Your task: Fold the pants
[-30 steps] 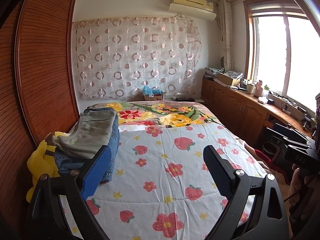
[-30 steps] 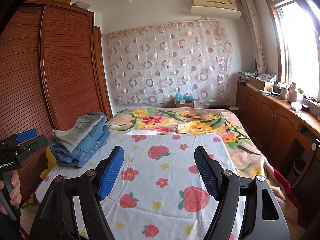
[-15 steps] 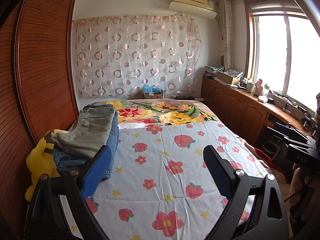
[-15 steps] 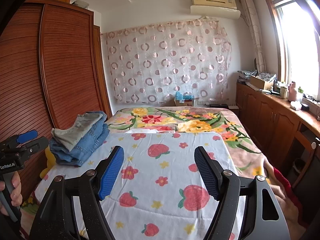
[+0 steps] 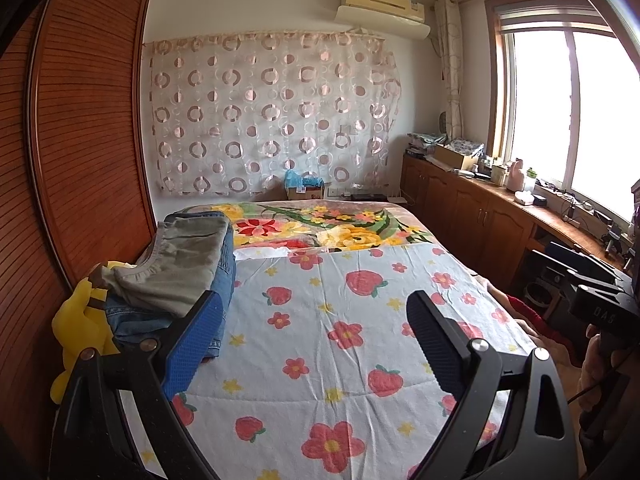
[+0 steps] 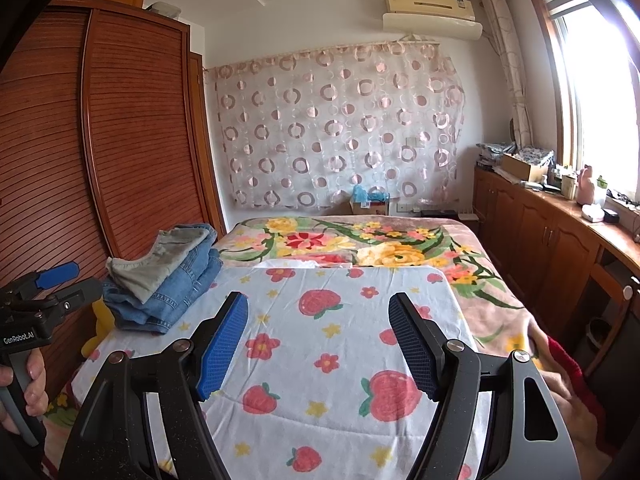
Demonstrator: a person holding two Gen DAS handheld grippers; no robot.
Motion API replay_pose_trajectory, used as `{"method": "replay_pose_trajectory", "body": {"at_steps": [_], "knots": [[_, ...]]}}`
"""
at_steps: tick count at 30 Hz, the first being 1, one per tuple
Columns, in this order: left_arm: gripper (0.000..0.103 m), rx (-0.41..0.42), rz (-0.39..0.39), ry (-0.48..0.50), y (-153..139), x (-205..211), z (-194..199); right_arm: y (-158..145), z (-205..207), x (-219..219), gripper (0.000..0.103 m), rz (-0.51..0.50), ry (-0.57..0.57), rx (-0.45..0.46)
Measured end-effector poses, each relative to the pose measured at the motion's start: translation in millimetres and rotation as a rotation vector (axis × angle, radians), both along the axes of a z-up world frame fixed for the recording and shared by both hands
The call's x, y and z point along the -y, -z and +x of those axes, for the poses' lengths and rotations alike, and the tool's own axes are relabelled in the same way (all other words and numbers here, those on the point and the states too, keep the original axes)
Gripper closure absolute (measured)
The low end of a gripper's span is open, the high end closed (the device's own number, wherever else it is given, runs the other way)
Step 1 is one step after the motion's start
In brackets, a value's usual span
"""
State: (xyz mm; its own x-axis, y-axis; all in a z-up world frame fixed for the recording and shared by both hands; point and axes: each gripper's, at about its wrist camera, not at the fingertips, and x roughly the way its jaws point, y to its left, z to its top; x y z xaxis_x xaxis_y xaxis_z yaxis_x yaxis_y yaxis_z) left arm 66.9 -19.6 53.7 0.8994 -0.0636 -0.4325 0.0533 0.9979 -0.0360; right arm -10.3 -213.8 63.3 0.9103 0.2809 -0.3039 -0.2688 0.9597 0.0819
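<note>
Folded pants [image 5: 180, 272] stacked at bed's [image 5: 340, 344] left edge. Left tool [image 5: 312, 320], right tool [image 6: 318, 336] both spread, empty. Right view alone shows hand [image 6: 28, 380] gripping left tool's handle.

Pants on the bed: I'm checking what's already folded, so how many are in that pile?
2 visible, stacked at the bed's left edge by the wardrobe: grey pants on top, jeans beneath. The denim layers may hide another pair.

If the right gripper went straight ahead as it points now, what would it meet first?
Probably the white strawberry-and-flower quilt on the bed: the open right gripper tilts slightly downward over it, nothing between. Depth is uncertain.
</note>
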Motion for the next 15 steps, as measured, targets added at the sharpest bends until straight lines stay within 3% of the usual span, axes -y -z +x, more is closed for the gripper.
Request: {"method": "replay_pose_trajectory", "body": {"at_steps": [15], "knots": [[0.009, 0.006, 0.0, 0.003, 0.8, 2.0, -2.1, 4.3, 1.4, 1.8, 0.028, -0.005, -0.001, 0.005]]}}
